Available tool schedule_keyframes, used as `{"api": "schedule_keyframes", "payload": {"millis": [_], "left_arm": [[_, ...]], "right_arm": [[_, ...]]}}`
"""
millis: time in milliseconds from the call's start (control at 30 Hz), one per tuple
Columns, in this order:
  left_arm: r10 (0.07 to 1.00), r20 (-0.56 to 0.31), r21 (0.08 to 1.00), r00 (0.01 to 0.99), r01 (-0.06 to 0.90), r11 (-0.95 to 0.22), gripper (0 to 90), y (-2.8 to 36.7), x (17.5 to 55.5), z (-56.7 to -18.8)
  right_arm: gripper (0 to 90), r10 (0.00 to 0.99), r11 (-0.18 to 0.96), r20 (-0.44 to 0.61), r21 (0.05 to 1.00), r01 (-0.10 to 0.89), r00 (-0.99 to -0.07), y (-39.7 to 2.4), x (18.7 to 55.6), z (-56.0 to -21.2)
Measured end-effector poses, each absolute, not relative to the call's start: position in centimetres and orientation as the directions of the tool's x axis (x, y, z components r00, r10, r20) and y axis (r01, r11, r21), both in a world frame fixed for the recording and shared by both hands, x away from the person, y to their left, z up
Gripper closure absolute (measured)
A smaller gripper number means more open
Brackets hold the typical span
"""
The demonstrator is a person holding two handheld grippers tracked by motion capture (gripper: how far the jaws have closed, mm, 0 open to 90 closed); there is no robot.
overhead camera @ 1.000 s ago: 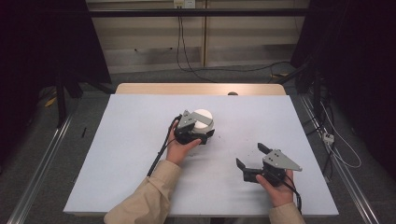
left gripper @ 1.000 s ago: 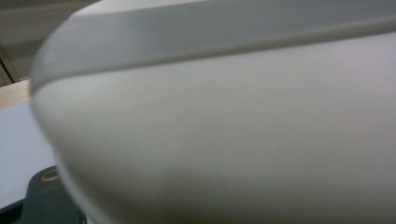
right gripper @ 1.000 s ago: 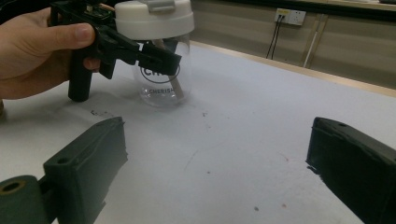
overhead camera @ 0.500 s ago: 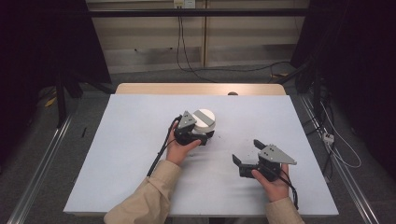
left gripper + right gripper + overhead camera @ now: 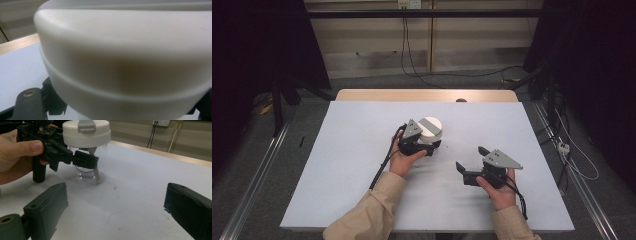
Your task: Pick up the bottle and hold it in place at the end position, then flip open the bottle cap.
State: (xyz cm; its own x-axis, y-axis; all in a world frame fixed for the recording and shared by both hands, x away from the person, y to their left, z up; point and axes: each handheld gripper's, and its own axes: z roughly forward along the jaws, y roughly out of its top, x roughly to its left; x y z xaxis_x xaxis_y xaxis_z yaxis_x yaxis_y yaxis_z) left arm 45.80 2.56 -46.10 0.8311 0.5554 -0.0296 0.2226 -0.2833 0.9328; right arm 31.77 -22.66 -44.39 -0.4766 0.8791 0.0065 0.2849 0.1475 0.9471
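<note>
One white lid (image 5: 125, 50) hides the left gripper's (image 5: 424, 145) closing jaws.

The table (image 5: 362, 190) is seen from above and from the person's side in the high view, facing forward and down. The cup (image 5: 125, 62) is seen at very close range in the left gripper view. It (image 5: 87, 150) is faced from low and farther off in the right gripper view; both views share it.
</note>
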Motion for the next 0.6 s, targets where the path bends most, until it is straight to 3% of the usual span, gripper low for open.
{"api": "schedule_keyframes", "payload": {"millis": [600], "left_arm": [[0.554, -0.026, 0.932, 0.832, 0.220, -0.287, 18.2, 2.6, 45.8, -46.1]], "right_arm": [[5.3, 0.870, 0.146, 0.029, 0.938, 0.314, -0.491, -21.5, 33.2, -44.1]]}}
